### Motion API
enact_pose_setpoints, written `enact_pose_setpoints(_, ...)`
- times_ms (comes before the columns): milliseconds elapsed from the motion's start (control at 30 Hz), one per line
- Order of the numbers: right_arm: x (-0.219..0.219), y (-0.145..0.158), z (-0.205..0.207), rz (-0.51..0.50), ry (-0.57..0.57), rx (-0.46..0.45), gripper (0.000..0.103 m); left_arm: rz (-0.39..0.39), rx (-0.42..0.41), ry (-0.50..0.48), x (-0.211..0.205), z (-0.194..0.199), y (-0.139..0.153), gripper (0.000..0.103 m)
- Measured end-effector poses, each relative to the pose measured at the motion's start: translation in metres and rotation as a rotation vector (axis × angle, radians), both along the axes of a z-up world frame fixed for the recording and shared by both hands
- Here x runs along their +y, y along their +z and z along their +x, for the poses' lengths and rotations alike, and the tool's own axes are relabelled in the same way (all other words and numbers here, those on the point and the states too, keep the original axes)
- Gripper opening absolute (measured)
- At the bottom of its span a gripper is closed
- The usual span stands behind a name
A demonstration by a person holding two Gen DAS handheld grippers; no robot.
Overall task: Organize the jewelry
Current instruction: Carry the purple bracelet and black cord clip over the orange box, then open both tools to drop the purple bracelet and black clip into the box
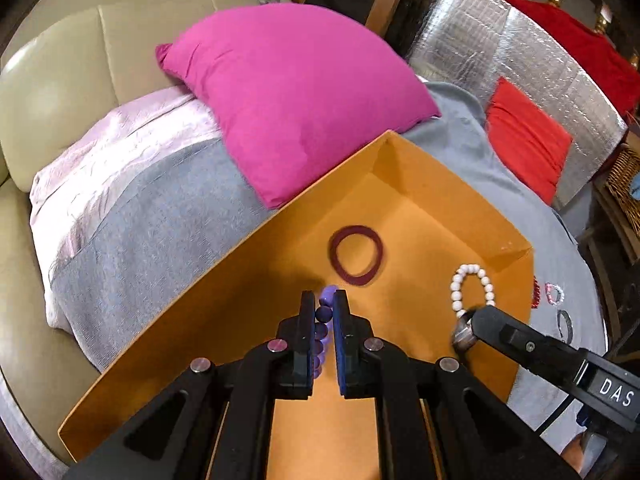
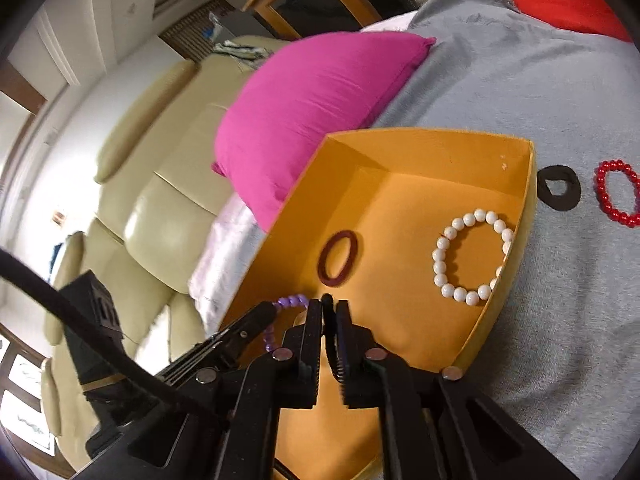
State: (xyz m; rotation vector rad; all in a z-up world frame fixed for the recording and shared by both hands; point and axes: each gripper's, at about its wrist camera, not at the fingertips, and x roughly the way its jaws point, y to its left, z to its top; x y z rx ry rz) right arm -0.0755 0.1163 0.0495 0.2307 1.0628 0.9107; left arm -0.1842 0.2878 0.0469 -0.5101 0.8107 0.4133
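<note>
An orange box (image 1: 440, 184) (image 2: 400, 148) sits on a grey blanket. Inside lie a maroon hair band (image 1: 356, 255) (image 2: 338, 258) and a white bead bracelet (image 1: 472, 286) (image 2: 472, 258). My left gripper (image 1: 324, 300) is shut on a purple bead bracelet (image 1: 323, 320), held over the box floor; the bracelet also shows in the right wrist view (image 2: 290, 303). My right gripper (image 2: 329, 306) is shut on a thin black band (image 2: 328, 320) over the box. A black band (image 2: 558, 190) and a red bead bracelet (image 2: 618, 198) lie on the blanket beside the box.
A pink pillow (image 1: 296, 96) (image 2: 312, 116) rests just behind the box. A red cushion (image 1: 524, 140) leans on silver foil sheeting (image 1: 500, 52). A beige sofa (image 1: 60, 80) is at the left. Small rings (image 1: 554, 293) lie on the blanket right of the box.
</note>
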Motion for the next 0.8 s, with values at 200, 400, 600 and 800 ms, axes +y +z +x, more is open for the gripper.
enact_pose_setpoints(200,0.004,-0.003,-0.001,-0.067,-0.018,0.024,0.011,0.032,0.031,0.056,0.006,-0.006,0.002,0.027)
enact_pose_setpoints(400,-0.013,0.017,0.0,-0.07,-0.051,-0.016,0.011,0.176,0.012,0.155,0.002,-0.016,0.023,0.054)
enact_pose_setpoints(600,-0.055,0.037,0.014,-0.063,-0.139,-0.051,0.017,0.374,-0.02,0.2,-0.023,-0.019,0.052,0.066)
enact_pose_setpoints(800,-0.113,0.049,0.029,-0.05,-0.253,-0.077,0.025,0.469,-0.067,0.192,-0.05,-0.016,0.07,0.072)
